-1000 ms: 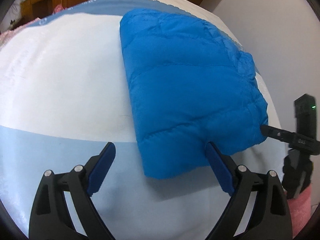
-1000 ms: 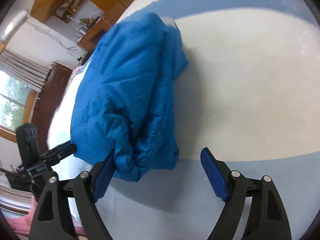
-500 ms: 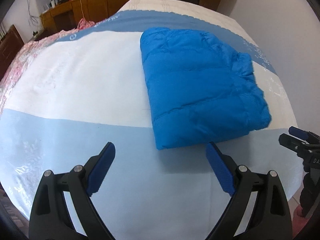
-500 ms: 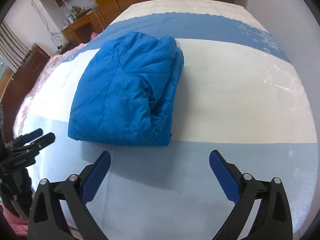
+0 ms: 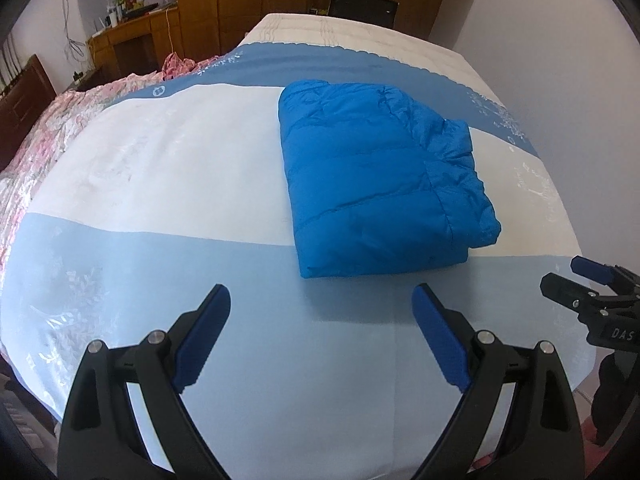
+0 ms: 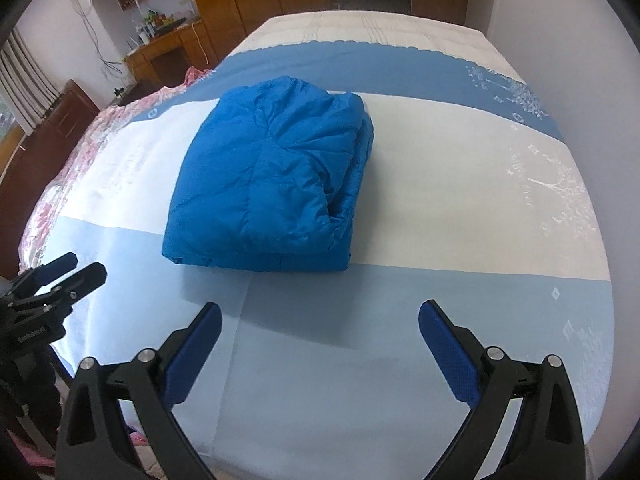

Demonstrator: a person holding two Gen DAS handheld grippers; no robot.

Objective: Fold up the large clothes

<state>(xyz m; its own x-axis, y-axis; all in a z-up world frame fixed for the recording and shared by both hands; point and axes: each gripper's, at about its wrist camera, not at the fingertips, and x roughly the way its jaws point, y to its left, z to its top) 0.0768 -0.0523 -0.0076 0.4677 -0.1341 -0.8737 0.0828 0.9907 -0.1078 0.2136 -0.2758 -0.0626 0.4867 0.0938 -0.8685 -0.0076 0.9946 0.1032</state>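
Note:
A blue puffer jacket (image 5: 376,176) lies folded into a thick rectangle on the bed's blue-and-white striped cover (image 5: 160,168). In the right wrist view the same jacket (image 6: 272,184) shows its stacked layers on its right side. My left gripper (image 5: 320,300) hangs above the light-blue band in front of the jacket, open, with nothing between its blue pads. My right gripper (image 6: 318,318) is likewise open and empty, short of the jacket's near edge. Each gripper also appears in the other's view: the right gripper (image 5: 576,280) at the right edge, the left gripper (image 6: 68,270) at the left edge.
A pink floral quilt (image 5: 48,120) lies along the bed's left side. Wooden wardrobes (image 5: 256,4) and a cluttered desk (image 5: 128,36) stand beyond the bed, with a dark screen (image 5: 362,6) at the far end. A white wall (image 5: 560,60) runs along the bed's right side.
Both grippers have pulled back and up from the jacket, so it looks smaller and farther. The right gripper's jaws, earlier around the jacket's near corner, have opened wider and are clear of it.

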